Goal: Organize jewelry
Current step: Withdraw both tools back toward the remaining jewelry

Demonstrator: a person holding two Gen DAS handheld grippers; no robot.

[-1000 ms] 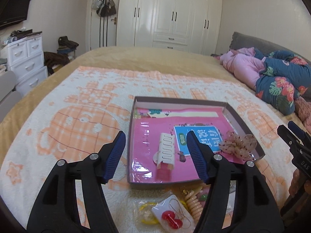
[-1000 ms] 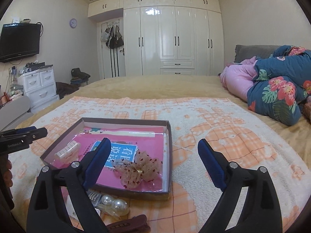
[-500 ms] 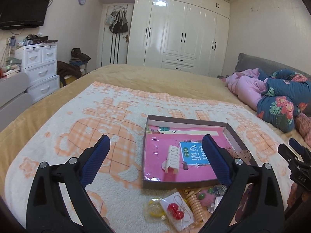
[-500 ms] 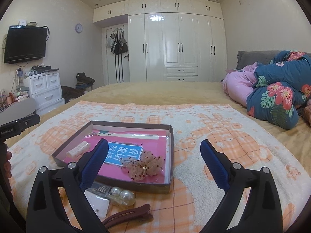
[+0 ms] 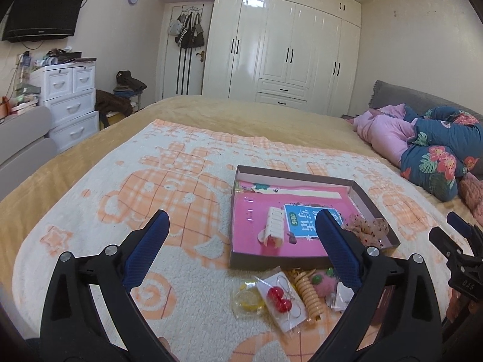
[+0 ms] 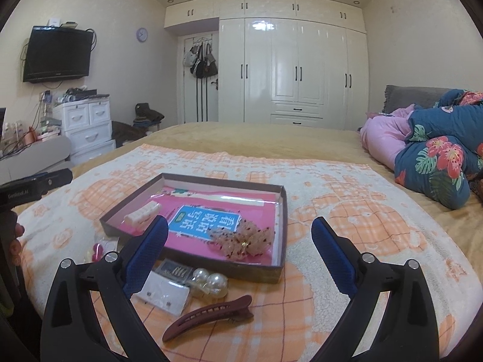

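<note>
A shallow brown box (image 5: 374, 200) (image 6: 276, 268) with a pink lining lies on the bed. Inside are a white claw clip (image 5: 273, 230) (image 6: 142, 214) and a pale sparkly bow (image 5: 366, 230) (image 6: 241, 238). In front of the box lie bagged red bead earrings (image 5: 279, 298), a yellow item (image 5: 246, 298), a coiled beige hair tie (image 5: 309, 292), a pink pompom (image 5: 324, 285), pearl clips (image 6: 209, 282), a white card (image 6: 164, 294) and a maroon hair clip (image 6: 208, 316). My left gripper (image 5: 241, 226) is open and empty, near the box's front left. My right gripper (image 6: 240, 232) is open and empty over the box's front edge.
An orange-and-cream blanket (image 5: 145, 187) covers the bed. Pink and floral bedding (image 6: 434, 157) is heaped at the right. A white drawer unit (image 5: 71, 96) stands left of the bed, wardrobes (image 6: 302, 69) behind. The other gripper shows at each view's edge (image 5: 462, 259) (image 6: 33, 185).
My left gripper's jaws widened from around the white claw clip and drew back and up; the clip stays in the box. The right gripper also pulled back, bringing the maroon clip into view.
</note>
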